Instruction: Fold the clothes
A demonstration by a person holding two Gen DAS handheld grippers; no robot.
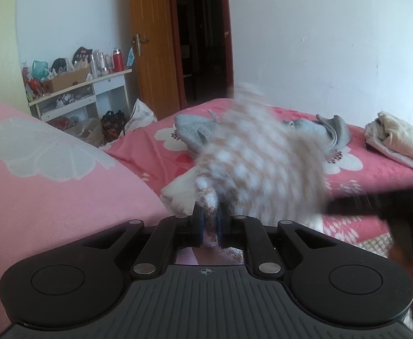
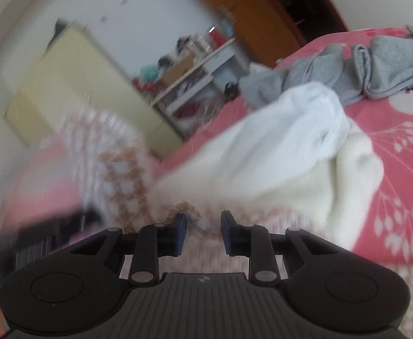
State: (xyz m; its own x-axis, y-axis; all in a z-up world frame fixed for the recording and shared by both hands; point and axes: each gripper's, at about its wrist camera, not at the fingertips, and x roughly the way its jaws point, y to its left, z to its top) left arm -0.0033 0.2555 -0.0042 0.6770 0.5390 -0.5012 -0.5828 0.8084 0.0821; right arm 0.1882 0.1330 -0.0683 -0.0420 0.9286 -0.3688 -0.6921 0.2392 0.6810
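Nearest the lens in the left wrist view, the left hand-held gripper (image 1: pixel 209 221) has its jaws nearly together, pinching an edge of the tan-and-white checked garment (image 1: pixel 251 163). That cloth rises blurred from the pads toward the middle of the frame, lifted above the bed (image 1: pixel 149 152) with its pink flowered sheet. At the right edge a dark blurred shape crosses the frame; what it is I cannot tell.

In the right wrist view, the right hand-held gripper (image 2: pixel 203 226) stands with its jaws partly apart. Blurred checked fabric shows in the gap between the blue pads (image 2: pixel 180 234), but whether they press on it I cannot tell. A white and cream garment (image 2: pixel 305 152) lies heaped just beyond, at centre right. Grey clothing (image 2: pixel 381 65) lies farther back at the upper right, on the same sheet. A folded cream garment (image 1: pixel 393 138) sits at the right of the left wrist view. A cluttered white shelf unit (image 1: pixel 93 90) stands against the wall at the left, beside an orange door (image 1: pixel 152 42).
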